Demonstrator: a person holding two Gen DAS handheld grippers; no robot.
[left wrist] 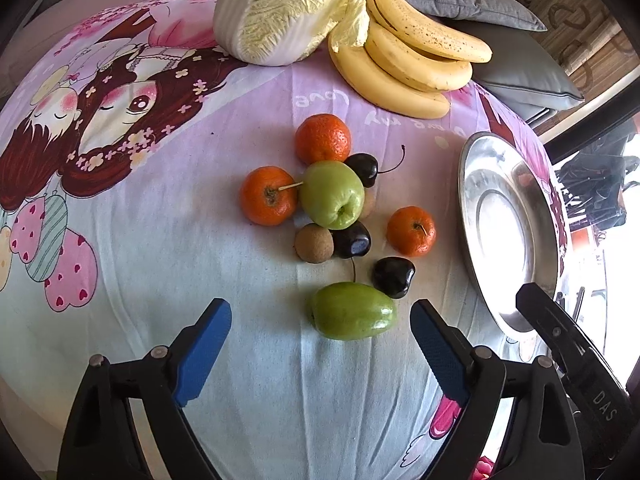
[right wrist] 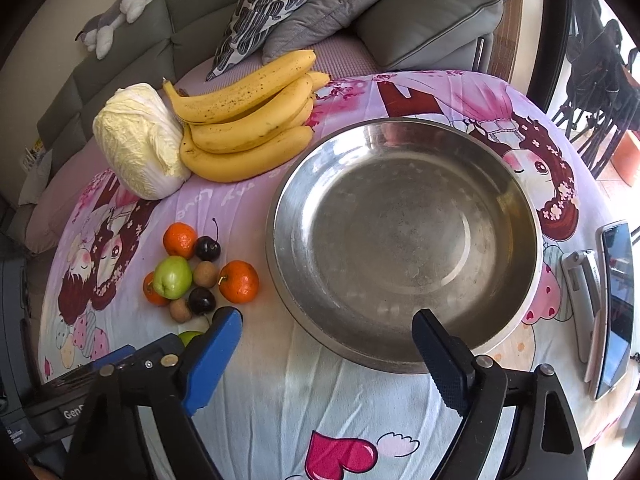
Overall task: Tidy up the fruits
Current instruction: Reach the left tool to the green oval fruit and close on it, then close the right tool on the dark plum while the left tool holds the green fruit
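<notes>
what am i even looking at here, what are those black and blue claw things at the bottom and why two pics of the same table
The claws are two hand-held grippers; a person holds one in each hand, and each carries a wide-angle camera looking along its fingers. So each picture is one gripper's own view of the same cloth-covered table.

The left gripper hovers open above a green fruit, not touching it. Beyond lie three tangerines, dark cherries, another green fruit, small brown fruits, bananas and a cabbage.

The right gripper is also open and holds nothing. It faces an empty metal bowl, with a phone to its right.
</notes>
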